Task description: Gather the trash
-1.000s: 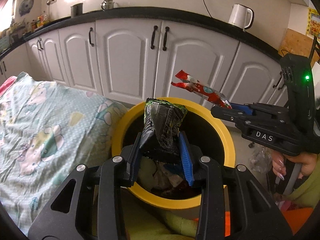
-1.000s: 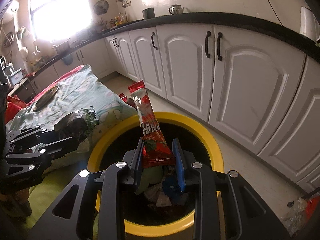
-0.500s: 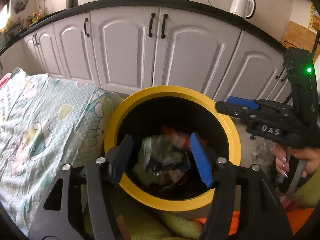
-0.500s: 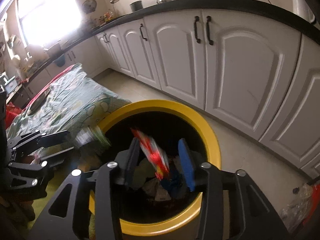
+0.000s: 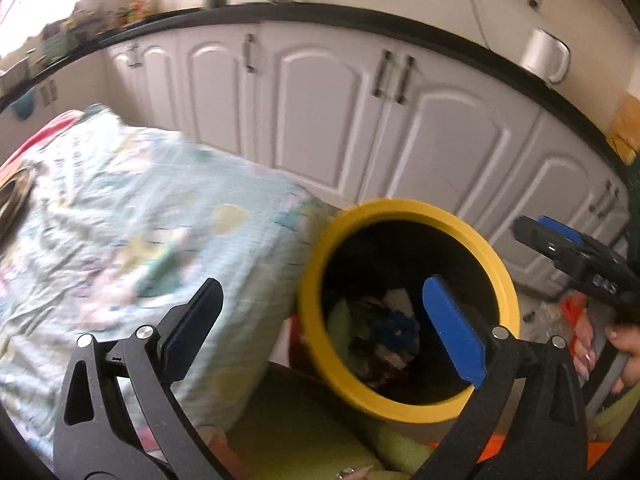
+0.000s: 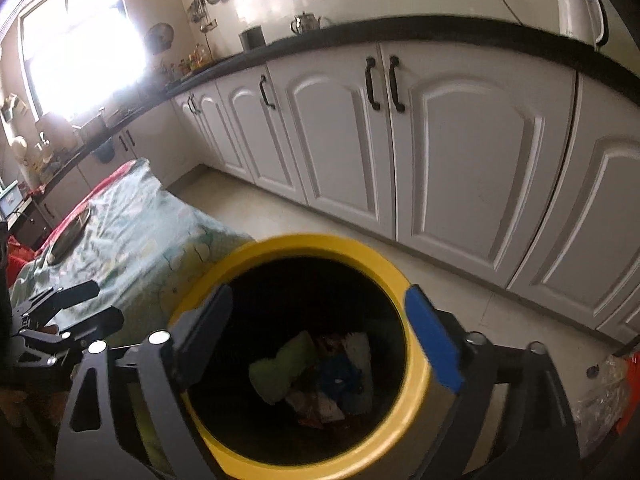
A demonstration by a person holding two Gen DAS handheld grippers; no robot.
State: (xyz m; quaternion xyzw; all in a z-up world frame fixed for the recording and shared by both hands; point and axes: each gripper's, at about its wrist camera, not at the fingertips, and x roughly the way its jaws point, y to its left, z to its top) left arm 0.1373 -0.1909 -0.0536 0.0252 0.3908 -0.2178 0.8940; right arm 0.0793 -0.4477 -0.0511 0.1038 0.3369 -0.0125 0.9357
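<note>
Yellow bin [image 6: 416,372] fills the lower centre of the right view, touching the bedspread [image 6: 132,240]; swing low and you may tip it. Trash [image 6: 320,376] is a crumpled mixed heap at the bin's bottom. Left claw [image 5: 320,328] and right claw [image 6: 320,344]: both opening wide, nothing between them.

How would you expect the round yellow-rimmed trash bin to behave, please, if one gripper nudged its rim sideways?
The round yellow-rimmed trash bin would probably slide or tip easily: only a shallow layer of crumpled wrappers sits at its bottom, so it is likely light. The quilted bedspread beside it might cushion a push that way.
</note>
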